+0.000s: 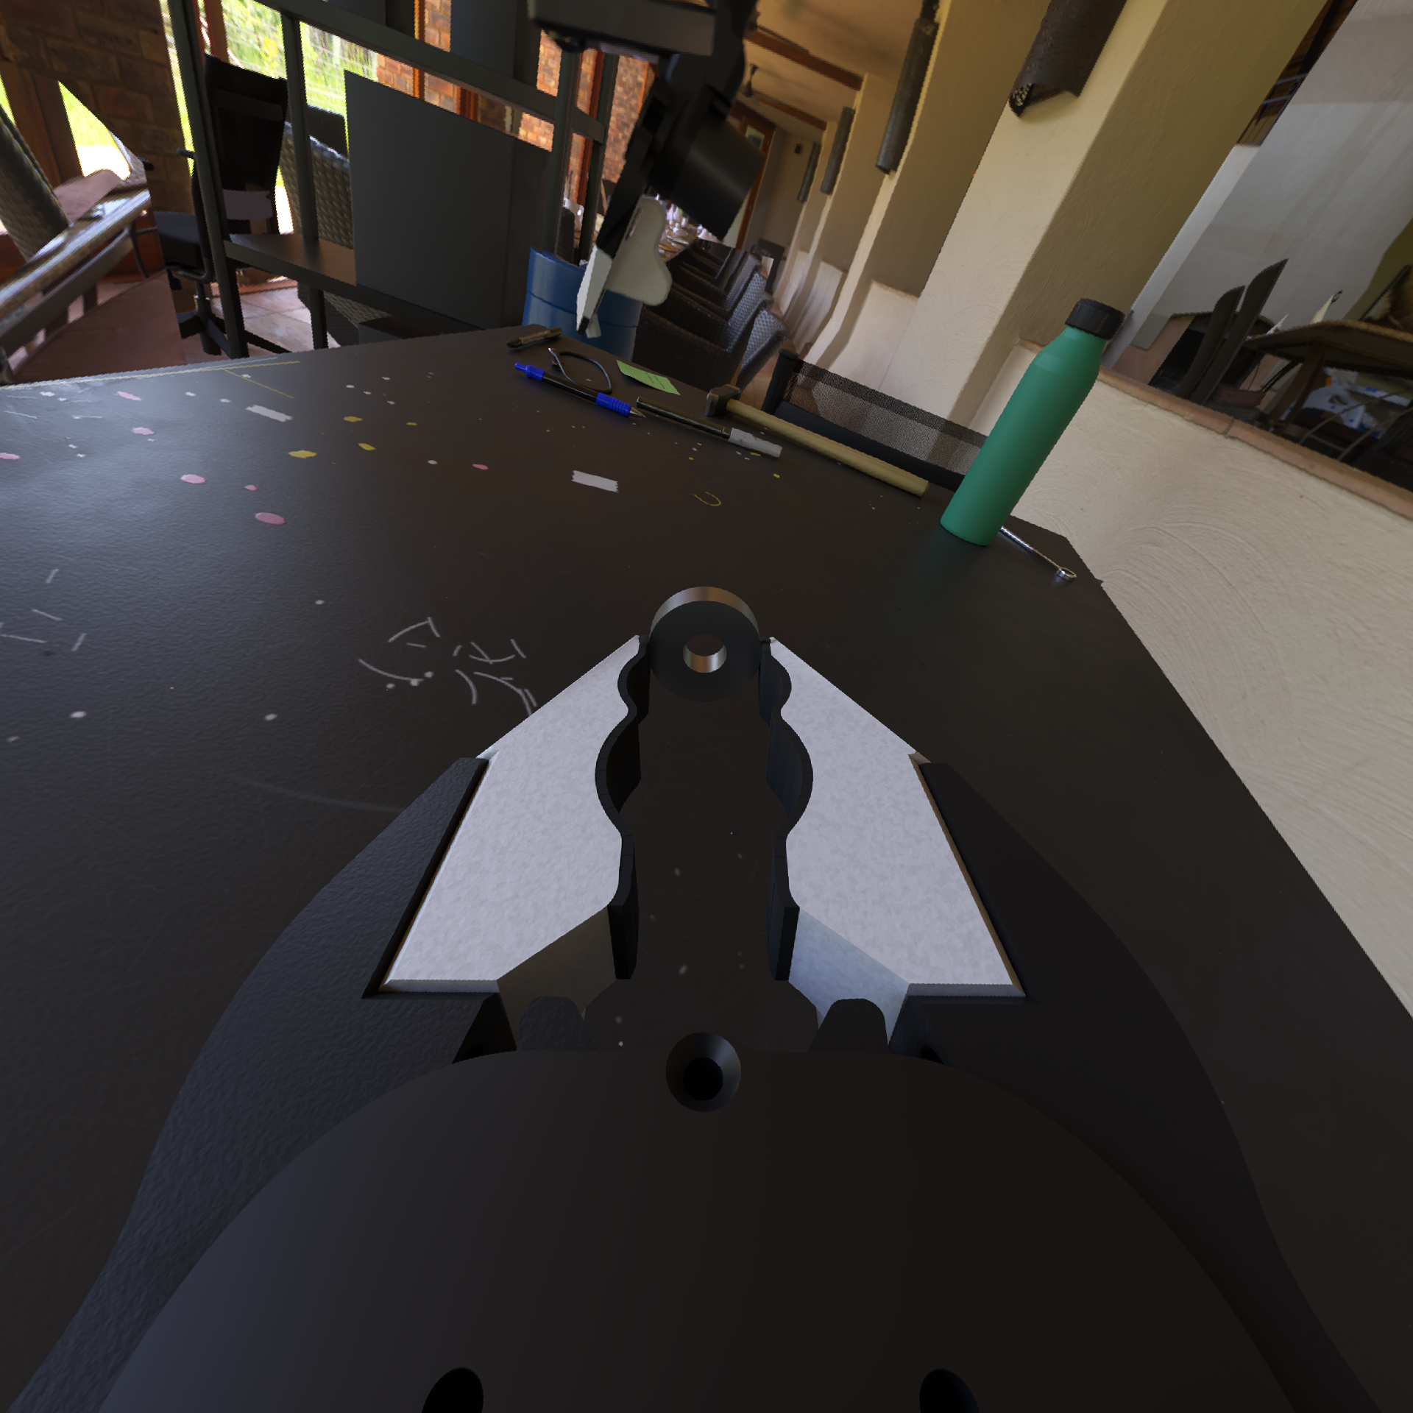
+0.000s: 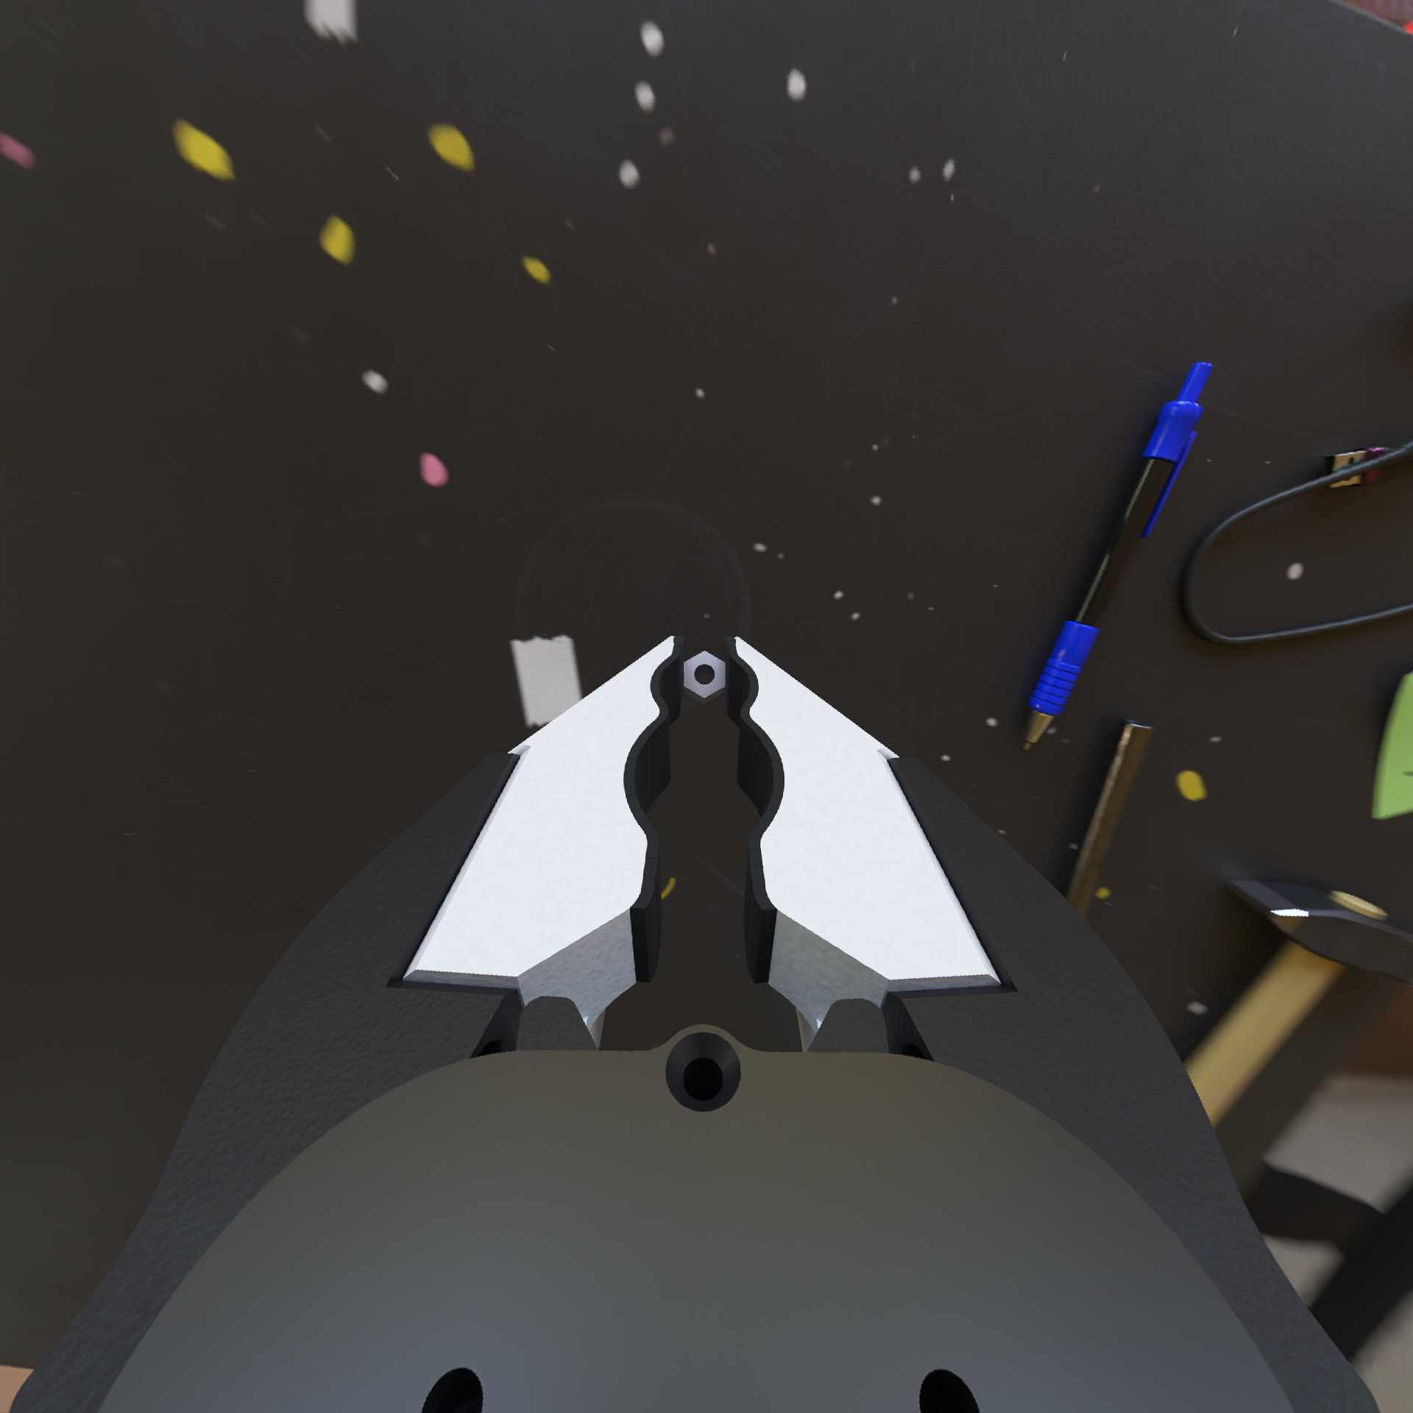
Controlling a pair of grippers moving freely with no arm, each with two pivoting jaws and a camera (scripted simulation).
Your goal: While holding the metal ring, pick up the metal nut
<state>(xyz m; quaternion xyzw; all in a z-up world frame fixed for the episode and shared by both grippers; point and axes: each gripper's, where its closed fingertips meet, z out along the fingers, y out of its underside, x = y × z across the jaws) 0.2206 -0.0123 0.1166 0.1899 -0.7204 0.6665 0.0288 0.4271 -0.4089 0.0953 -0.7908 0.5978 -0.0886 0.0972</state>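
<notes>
The left gripper (image 1: 704,650) has its fingers clamped on the metal ring (image 1: 704,644), gripping it by its outer edge on both sides. The ring is thick and dark, standing on edge with its flat face toward the camera, a bright glint along its top rim and inside its small round bore. It sits at the fingertips above the dark, paint-flecked worktop (image 1: 306,688).

The right gripper (image 2: 703,657) points steeply down at the worktop (image 2: 306,535), and the metal nut (image 2: 703,674) lies between its fingertips: a small, pale silver hexagon with a round hole, seen face-on. The fingers stand just beside its flats; whether they pinch it or whether it is lifted cannot be told.

A blue pen (image 2: 1112,547) lies off to the right.
</notes>
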